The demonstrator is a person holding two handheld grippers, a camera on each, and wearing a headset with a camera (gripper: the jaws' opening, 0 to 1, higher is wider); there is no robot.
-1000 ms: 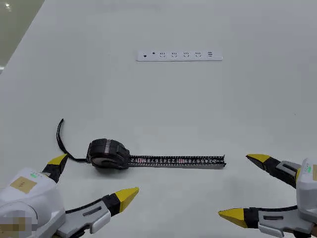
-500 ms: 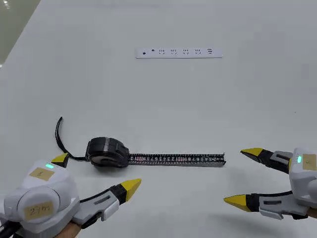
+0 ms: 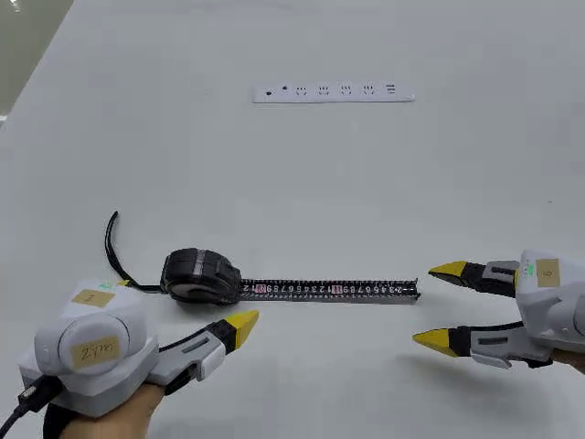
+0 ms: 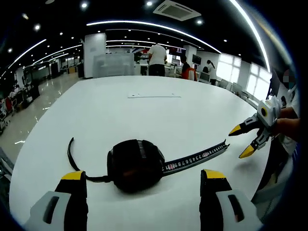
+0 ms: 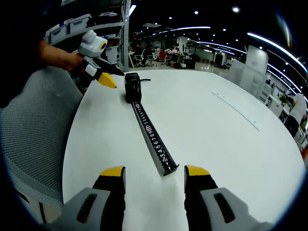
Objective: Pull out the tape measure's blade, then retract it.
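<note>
The black tape measure (image 3: pixel 199 275) lies on the white table with its wrist strap (image 3: pixel 114 247) curling off to the left. Its blade (image 3: pixel 329 291) runs out flat to the right and ends in a hook (image 3: pixel 416 291). My left gripper (image 3: pixel 183 306) is open just in front of the case, and in its own view the open left gripper (image 4: pixel 143 175) has the case (image 4: pixel 135 164) between its tips, untouched. My right gripper (image 3: pixel 439 304) stands open a little right of the hook. In the right gripper view the blade's end (image 5: pixel 168 168) lies between the tips of the right gripper (image 5: pixel 155 171).
A white power strip (image 3: pixel 334 92) lies flat at the far middle of the table (image 3: pixel 457 183). A mesh chair back (image 5: pixel 33 130) stands by the table's near edge. Several people stand far behind the table (image 4: pixel 159 53).
Both grippers have come in toward the tape measure, the left toward the case and the right toward the blade's hook. The tape measure and its blade lie as before.
</note>
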